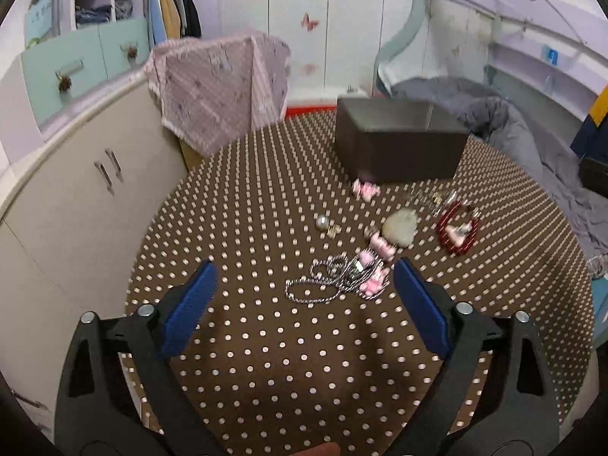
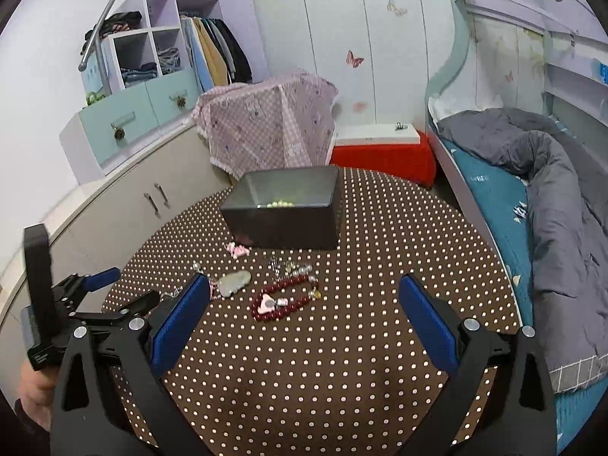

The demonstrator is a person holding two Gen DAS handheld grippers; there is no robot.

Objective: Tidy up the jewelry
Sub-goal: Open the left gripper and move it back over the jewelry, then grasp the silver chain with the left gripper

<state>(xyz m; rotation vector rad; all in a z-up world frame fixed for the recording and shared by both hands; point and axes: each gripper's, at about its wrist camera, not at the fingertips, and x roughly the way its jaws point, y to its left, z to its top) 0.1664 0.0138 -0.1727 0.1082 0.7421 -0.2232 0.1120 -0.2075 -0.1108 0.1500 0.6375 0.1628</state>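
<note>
A dark open box (image 1: 399, 140) (image 2: 285, 209) stands at the far side of the round dotted table (image 1: 285, 361) (image 2: 323, 361); pale green beads (image 2: 280, 203) lie inside it. Loose jewelry lies in front of it: a silver ball chain (image 1: 326, 281) with pink charms (image 1: 374, 277), a pale jade pendant (image 1: 399, 228) (image 2: 235, 283), a dark red bead bracelet (image 1: 458, 226) (image 2: 285, 298), a pearl (image 1: 322, 222), and a pink clip (image 1: 365, 189) (image 2: 236, 250). My left gripper (image 1: 304, 277) is open and empty, just short of the chain. My right gripper (image 2: 304, 296) is open and empty, near the bracelet.
The left gripper's body (image 2: 76, 304) shows at the left of the right wrist view. A beige cabinet (image 1: 76, 197) stands left of the table, a cloth-covered item (image 2: 269, 129) and a red stool (image 2: 383, 155) behind it, a bed (image 2: 532, 190) to the right.
</note>
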